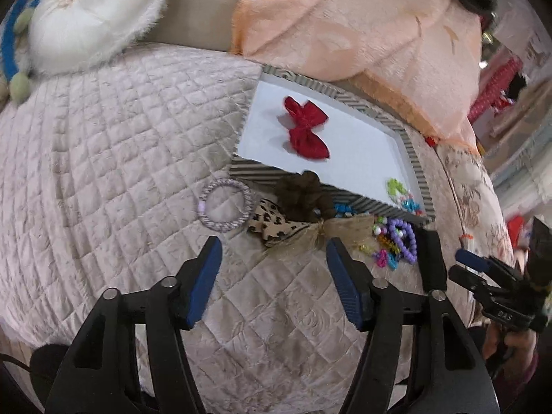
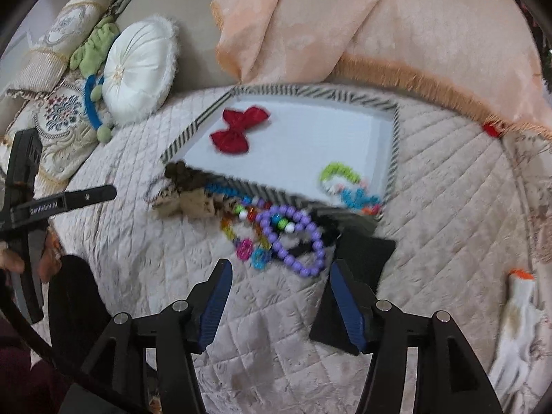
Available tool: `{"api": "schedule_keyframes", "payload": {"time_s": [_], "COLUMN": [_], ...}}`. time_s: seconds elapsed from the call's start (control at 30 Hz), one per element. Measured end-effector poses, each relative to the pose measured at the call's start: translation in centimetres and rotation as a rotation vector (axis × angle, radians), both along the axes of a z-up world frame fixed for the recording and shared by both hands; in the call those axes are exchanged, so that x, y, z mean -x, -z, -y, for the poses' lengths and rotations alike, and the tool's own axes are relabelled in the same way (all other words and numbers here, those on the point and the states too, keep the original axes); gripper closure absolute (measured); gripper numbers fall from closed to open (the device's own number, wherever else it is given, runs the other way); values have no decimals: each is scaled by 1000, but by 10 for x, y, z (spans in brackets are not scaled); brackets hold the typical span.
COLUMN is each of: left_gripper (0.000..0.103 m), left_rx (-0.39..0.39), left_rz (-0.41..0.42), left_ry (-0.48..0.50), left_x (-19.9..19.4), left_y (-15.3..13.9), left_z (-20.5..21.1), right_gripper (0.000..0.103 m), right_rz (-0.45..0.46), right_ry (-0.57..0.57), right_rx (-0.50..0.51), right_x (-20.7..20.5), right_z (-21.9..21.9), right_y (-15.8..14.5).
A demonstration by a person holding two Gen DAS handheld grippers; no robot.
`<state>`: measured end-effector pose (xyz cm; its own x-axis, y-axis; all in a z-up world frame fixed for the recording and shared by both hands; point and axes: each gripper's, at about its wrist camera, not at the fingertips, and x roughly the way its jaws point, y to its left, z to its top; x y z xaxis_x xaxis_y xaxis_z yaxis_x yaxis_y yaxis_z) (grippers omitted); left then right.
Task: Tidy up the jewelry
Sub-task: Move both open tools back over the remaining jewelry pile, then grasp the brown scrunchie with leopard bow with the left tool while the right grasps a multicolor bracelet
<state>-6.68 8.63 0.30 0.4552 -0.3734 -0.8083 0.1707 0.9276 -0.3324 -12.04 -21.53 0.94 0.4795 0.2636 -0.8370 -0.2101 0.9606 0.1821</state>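
Note:
A striped-rim tray [image 1: 248, 169] [image 2: 395, 138] with a white floor lies on the quilted bed. Inside it are a red bow [image 1: 305, 127] [image 2: 238, 131] and a green-and-blue bead bracelet [image 1: 396, 186] [image 2: 339, 169] in the near corner. In front of the tray lie a lilac hair tie [image 1: 203, 207], a brown scrunchie [image 1: 300, 196] [image 2: 183, 176], a leopard-print bow [image 1: 276, 226] and a purple bead bracelet [image 1: 402, 241] [image 2: 287, 259] among small coloured beads. My left gripper [image 1: 274, 245] is open just short of the leopard bow. Just short of the purple bracelet, my right gripper [image 2: 281, 265] is open and holds nothing.
A black cloth piece [image 2: 362, 258] lies by the right gripper's right finger. A peach fringed blanket [image 1: 362, 27] is heaped behind the tray, a round white cushion [image 2: 138, 69] at the back left. The bed's edge drops away on the right.

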Motion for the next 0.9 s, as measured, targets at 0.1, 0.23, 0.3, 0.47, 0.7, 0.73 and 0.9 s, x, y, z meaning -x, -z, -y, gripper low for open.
{"api": "schedule_keyframes", "payload": {"time_s": [0.1, 0.23, 0.3, 0.47, 0.7, 0.73, 0.9], "left_gripper": [37, 36, 36, 36, 37, 47, 86], "left_rx": [-17, -26, -27, -72, -67, -60, -43], "left_rz": [12, 8, 7, 0, -18, -20, -15], "left_ry": [65, 112, 127, 155, 173, 177, 183], "left_x": [-2, -14, -22, -40, -58, -59, -61], "left_y": [5, 16, 22, 34, 49, 50, 50], "left_z": [16, 38, 49, 73, 86, 86, 82], "right_gripper": [46, 46, 47, 59, 68, 69, 94], "right_rz": [-13, -10, -4, -17, -54, -58, -67], "right_ry": [-24, -44, -52, -97, -114, -108, -79], "right_rx": [-7, -23, -25, -10, 3, -10, -97], "right_x": [-2, -6, -11, -26, -49, -51, -58], "right_z": [-2, -4, -6, -17, -21, -18, -7], "right_y": [14, 20, 21, 31, 55, 58, 66]}}
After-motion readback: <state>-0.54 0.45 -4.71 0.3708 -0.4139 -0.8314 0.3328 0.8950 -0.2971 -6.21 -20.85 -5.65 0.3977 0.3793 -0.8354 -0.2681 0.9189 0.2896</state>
